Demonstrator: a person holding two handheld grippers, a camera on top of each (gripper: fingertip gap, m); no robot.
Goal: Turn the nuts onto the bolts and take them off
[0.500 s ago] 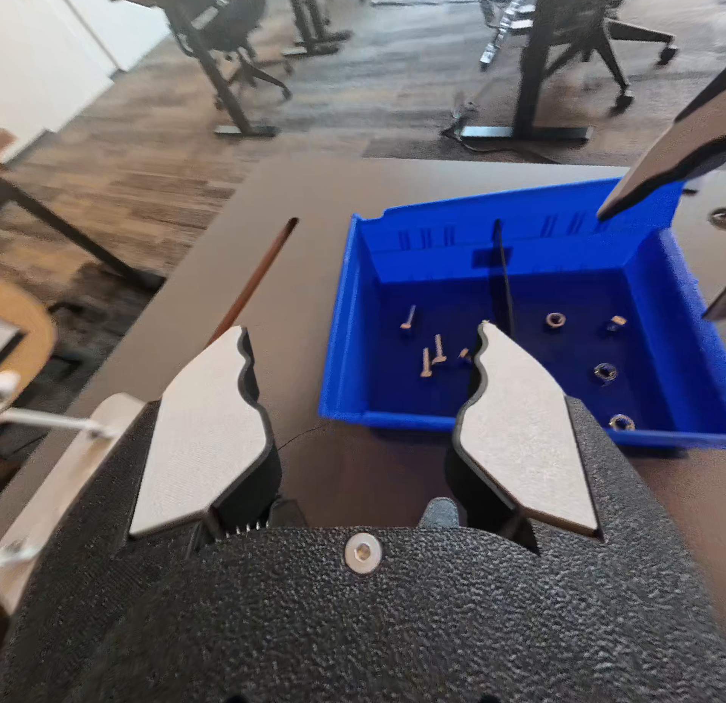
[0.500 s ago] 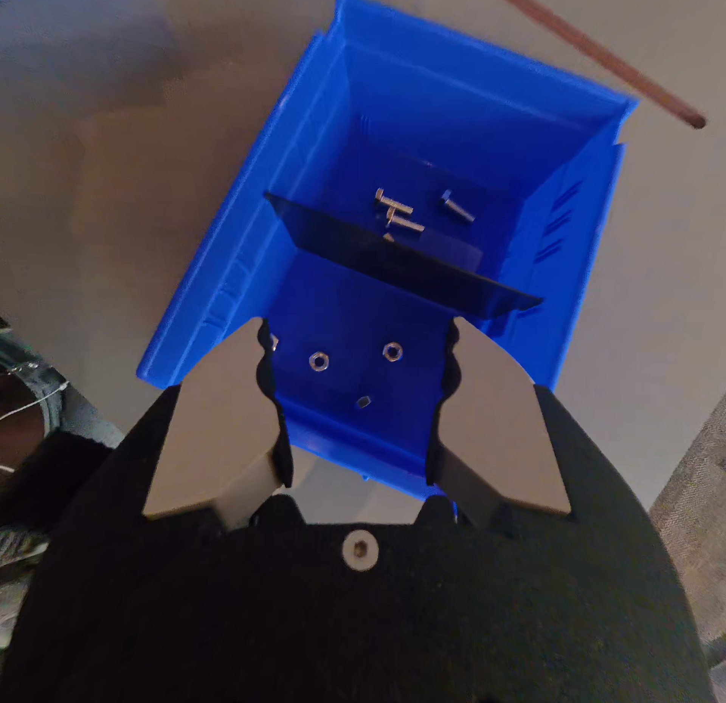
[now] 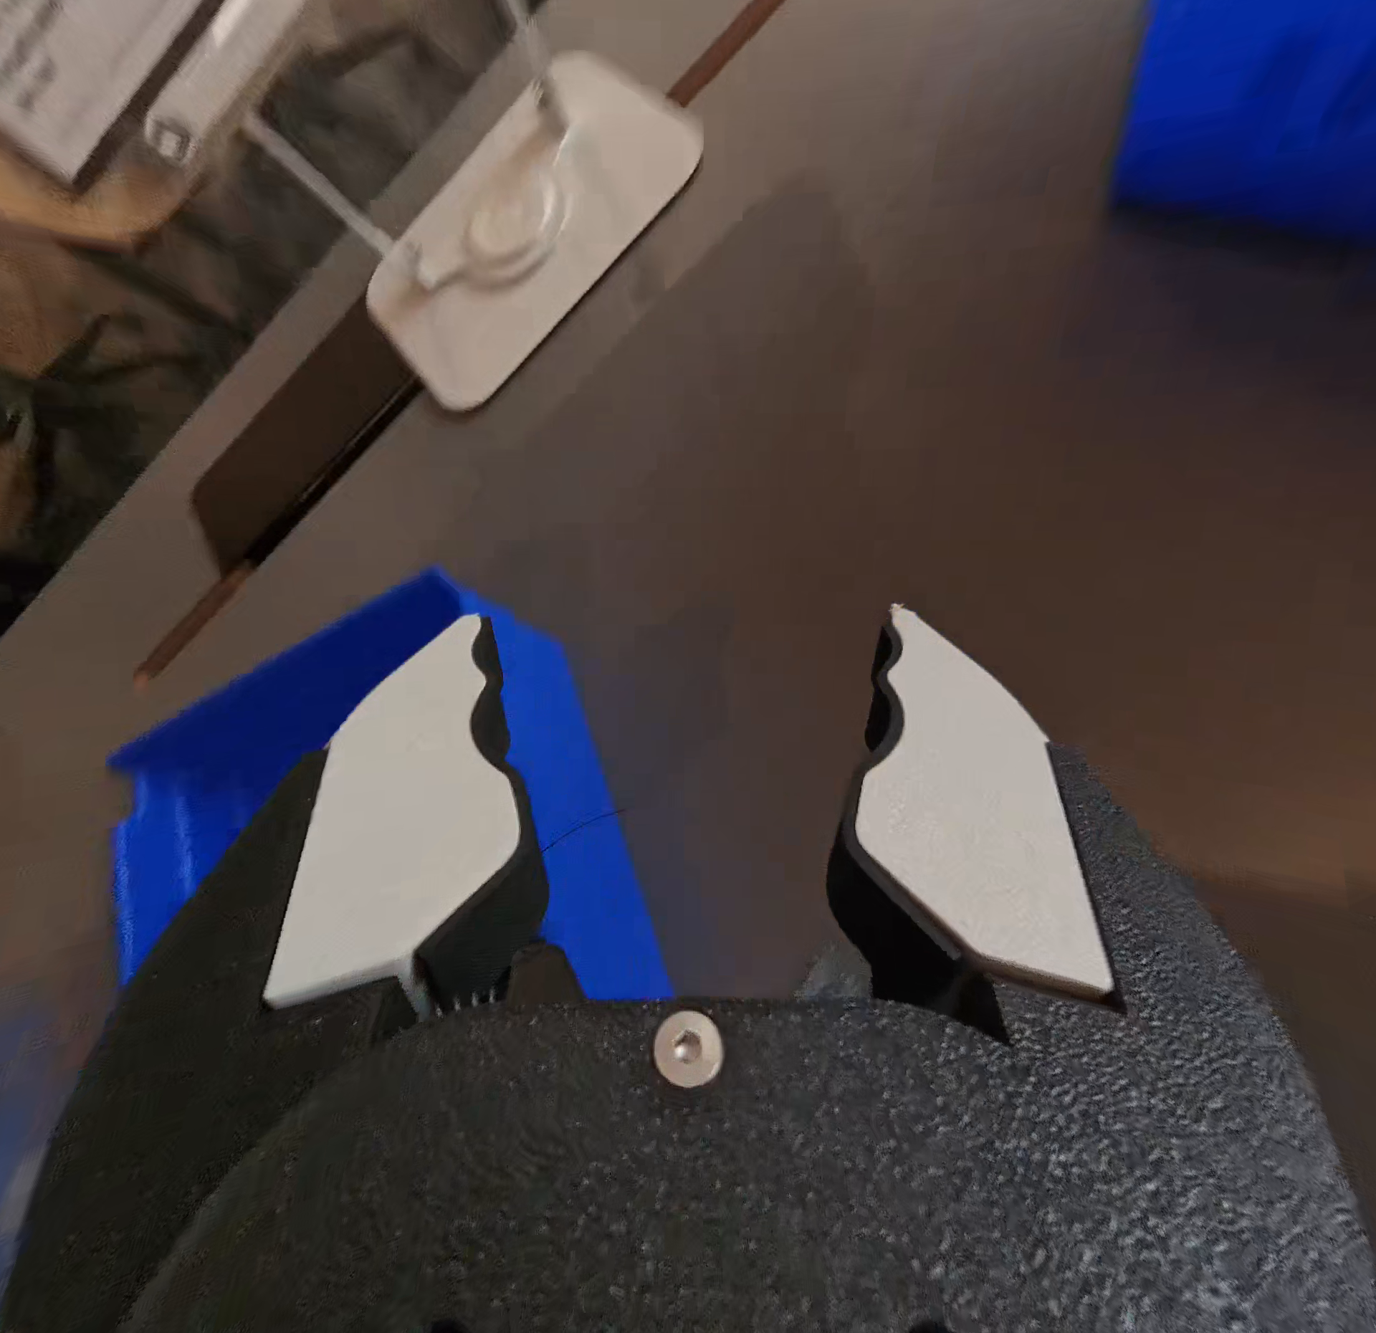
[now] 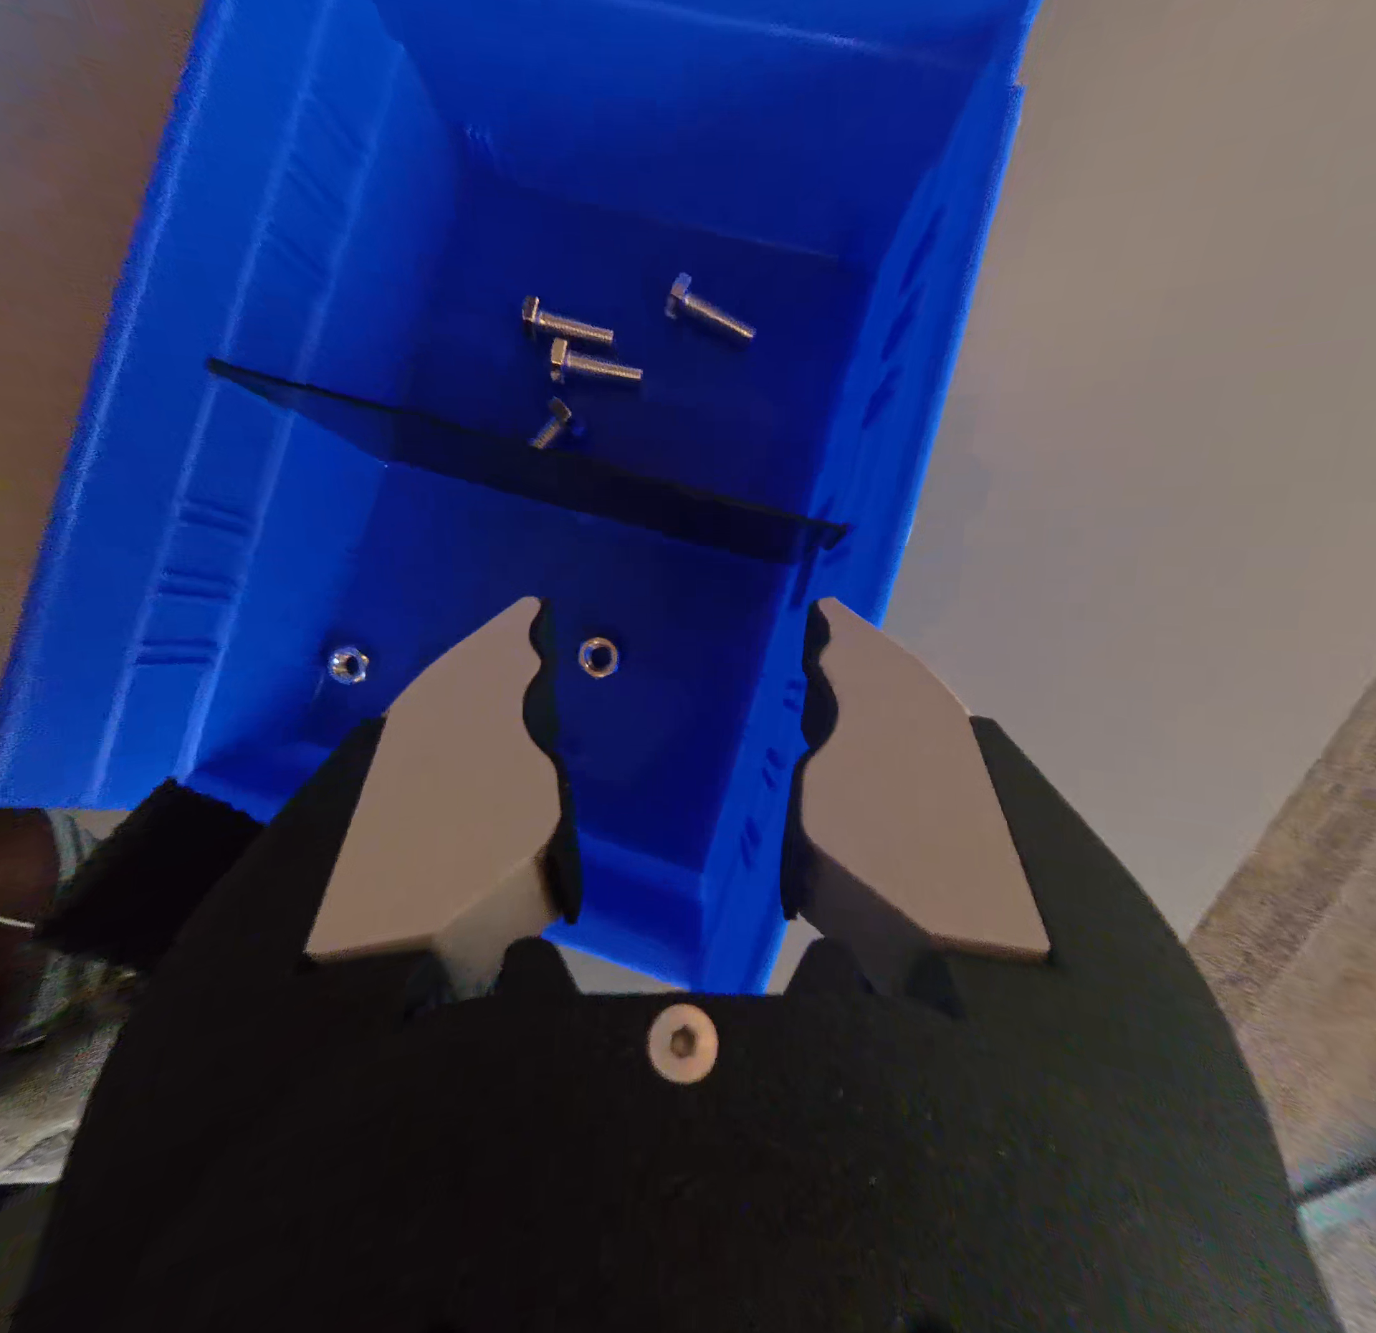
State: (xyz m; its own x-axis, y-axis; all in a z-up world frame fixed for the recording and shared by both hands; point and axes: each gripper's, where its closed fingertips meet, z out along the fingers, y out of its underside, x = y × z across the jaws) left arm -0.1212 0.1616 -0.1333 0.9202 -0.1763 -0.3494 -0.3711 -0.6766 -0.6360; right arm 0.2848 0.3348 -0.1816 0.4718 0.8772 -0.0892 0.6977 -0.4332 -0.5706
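Note:
In the right wrist view a blue bin point(image 4: 246, 374) is split by a black divider point(image 4: 521, 471). Several silver bolts point(image 4: 569, 325) lie in the far compartment. Two nuts show in the near one: one nut point(image 4: 598, 657) lies just inside my left fingertip and the other nut point(image 4: 348, 664) lies farther left. My right gripper point(image 4: 677, 605) is open and empty, low over the nut compartment. My left gripper point(image 3: 685, 620) is open and empty over the dark table point(image 3: 893, 404), away from the bin point(image 3: 1251, 91), which is a blur at the top right.
A second blue plastic piece point(image 3: 581, 813) sits under my left finger. A white stand base point(image 3: 536, 232) and a dark flat plate point(image 3: 298, 463) lie near the table's left edge, along a brown slot point(image 3: 737, 39). Carpet point(image 4: 1281, 888) shows past the table edge.
My left gripper has swung left, away from the bin, and now faces the white base. My right gripper has moved in closer and lower over the nut compartment. Both stay open.

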